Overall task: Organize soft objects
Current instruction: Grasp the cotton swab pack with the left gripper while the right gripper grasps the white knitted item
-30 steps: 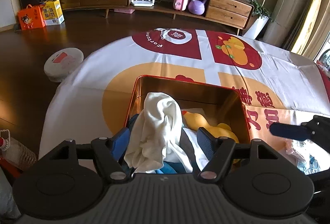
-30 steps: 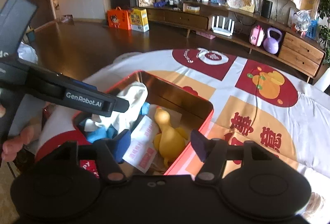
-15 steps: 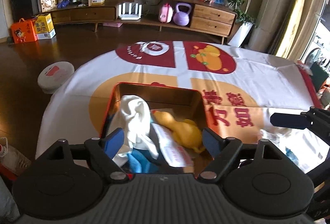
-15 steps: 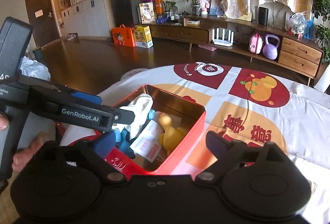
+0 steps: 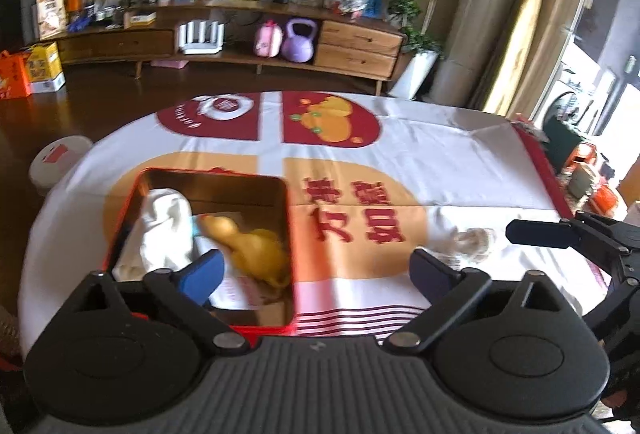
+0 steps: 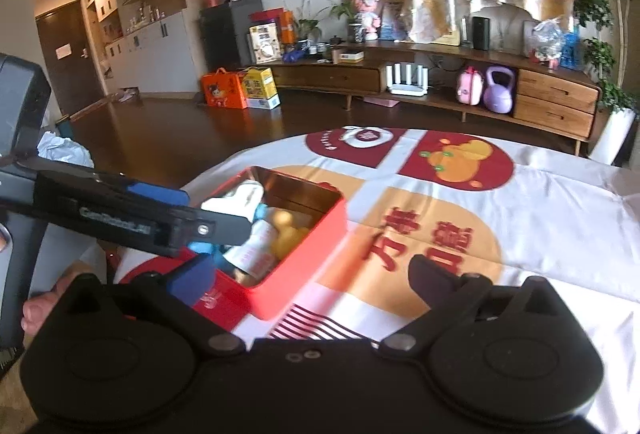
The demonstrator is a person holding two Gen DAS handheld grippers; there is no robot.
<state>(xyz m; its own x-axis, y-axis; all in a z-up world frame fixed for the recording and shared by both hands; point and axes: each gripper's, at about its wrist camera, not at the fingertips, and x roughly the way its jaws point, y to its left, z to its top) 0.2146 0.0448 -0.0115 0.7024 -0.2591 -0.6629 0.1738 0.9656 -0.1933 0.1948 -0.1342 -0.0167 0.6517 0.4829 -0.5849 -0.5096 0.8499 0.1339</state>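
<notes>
A red tin stands on the tablecloth and holds a white cloth, a yellow plush duck and a white packet. My left gripper hovers above the tin's near right corner, its jaws opening with nothing between them. In the right wrist view the tin lies ahead to the left, with the duck and something blue inside. My right gripper is above the cloth beside the tin, jaws opening and empty. A small fluffy white thing lies on the tablecloth to the right.
A finger of the left gripper crosses the right wrist view, held by a hand. A finger of the right gripper shows at the right edge. A low wooden cabinet with a purple kettlebell stands behind. A white round thing sits on the floor.
Both grippers have drawn back and up from the tin and their jaws have widened. The white cloth, earlier between the left fingers, now lies free in the tin.
</notes>
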